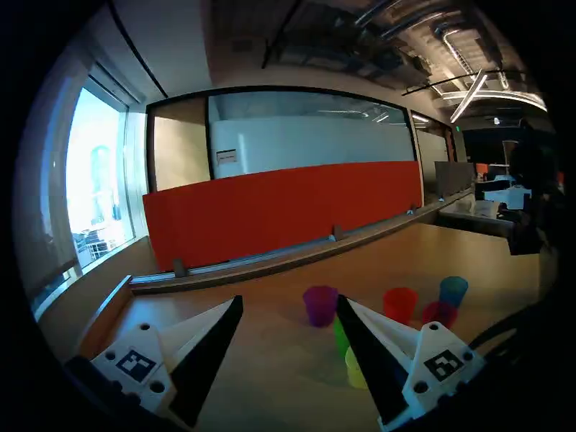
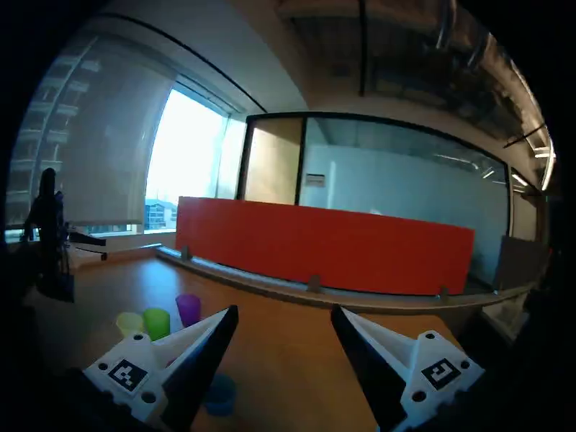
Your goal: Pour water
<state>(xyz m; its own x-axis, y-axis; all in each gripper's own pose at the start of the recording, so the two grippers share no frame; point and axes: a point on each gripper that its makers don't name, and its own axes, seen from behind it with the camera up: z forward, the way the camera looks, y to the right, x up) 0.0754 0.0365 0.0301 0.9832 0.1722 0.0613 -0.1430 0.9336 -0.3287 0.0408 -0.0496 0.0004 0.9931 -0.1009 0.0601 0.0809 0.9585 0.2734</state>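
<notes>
Two empty grippers, fingers spread apart. Left gripper (image 1: 288,298): purple cup (image 1: 320,305) upright on the desk (image 1: 273,374) at one o'clock, just beyond the fingertips. Right gripper (image 2: 283,309): purple cup (image 2: 189,308) at nine o'clock, farther off. Left gripper judged nearer for grasping.

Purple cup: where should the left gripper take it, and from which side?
Probably its side wall at mid-height, coming in level from the near side. The purple cup stands upright, mouth up, just ahead between the fingers of the open left gripper. Mind the green cup close beside it.
</notes>
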